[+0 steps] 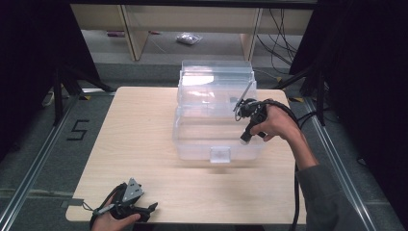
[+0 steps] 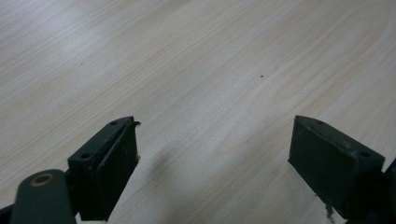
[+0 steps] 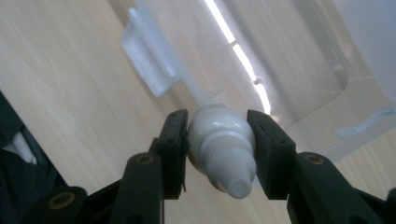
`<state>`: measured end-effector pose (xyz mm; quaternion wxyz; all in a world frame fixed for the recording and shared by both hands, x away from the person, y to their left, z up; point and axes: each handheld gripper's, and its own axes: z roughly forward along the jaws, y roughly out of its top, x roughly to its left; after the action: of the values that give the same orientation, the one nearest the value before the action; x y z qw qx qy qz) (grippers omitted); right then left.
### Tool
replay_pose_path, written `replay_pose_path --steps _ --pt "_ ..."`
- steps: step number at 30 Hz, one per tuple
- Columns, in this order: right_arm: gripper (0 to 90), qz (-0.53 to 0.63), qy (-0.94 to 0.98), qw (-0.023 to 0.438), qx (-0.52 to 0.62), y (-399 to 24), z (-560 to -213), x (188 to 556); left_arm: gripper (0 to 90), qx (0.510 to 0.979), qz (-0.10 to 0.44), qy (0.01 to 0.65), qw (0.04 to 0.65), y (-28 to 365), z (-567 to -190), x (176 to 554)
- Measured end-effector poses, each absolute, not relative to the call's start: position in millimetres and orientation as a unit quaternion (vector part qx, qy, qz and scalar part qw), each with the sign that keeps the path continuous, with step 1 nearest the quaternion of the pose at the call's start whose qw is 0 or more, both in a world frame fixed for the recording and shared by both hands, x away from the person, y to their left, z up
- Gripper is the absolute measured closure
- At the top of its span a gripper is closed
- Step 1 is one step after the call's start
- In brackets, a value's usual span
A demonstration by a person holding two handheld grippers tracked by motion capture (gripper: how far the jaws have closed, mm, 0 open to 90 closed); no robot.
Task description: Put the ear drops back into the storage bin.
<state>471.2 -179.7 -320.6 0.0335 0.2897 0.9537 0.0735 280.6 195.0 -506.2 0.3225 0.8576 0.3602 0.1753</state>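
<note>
Pale wood table (image 1: 144,144), dark curtains either side, and a clear plastic storage box (image 1: 214,120) sitting toward the far middle with its lid swung up at the back, so the mouth is wide open for you.

Your right tool (image 3: 220,140) has its jaws clamped on a small white dropper bottle (image 3: 222,149), one pad pressing each side of the body and the ribbed cap and nozzle pointing back at the camera. Good hold: gripping the body squarely keeps it from twisting. In the high view, that right tool (image 1: 245,126) hangs over the box's right wall, bottle (image 1: 245,140) poking out below, right where a drop into the box looks likely.

Your left tool (image 2: 215,154) waits at the near left corner, jaws standing wide apart with bare table between them. It's parked clear, out of the right arm's way.
</note>
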Motion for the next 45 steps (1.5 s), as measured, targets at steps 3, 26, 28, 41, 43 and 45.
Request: replay_pose_path --steps 3,26,28,41,43,45 --pt "60.5 0.071 0.95 0.035 0.302 -183 -324 481 15.0 0.857 0.178 0.357 0.327 195 -506 280" --pt "60.5 0.042 0.935 0.027 0.352 -187 -372 524 15.0 0.858 0.176 0.354 0.328 195 -505 280" --pt "60.4 0.047 0.934 0.017 0.355 -189 -377 526 14.9 0.858 0.176 0.354 0.328 195 -506 280" --pt "60.5 0.029 0.927 0.013 0.373 -191 -399 531 15.0 0.858 0.176 0.354 0.328 195 -505 280" --pt "60.5 0.031 0.929 0.015 0.368 -192 -403 533 14.9 0.858 0.176 0.354 0.329 195 -505 280" --pt "60.5 0.027 0.927 0.014 0.373 -192 -407 533 15.0 0.857 0.175 0.354 0.33 195 -505 280"
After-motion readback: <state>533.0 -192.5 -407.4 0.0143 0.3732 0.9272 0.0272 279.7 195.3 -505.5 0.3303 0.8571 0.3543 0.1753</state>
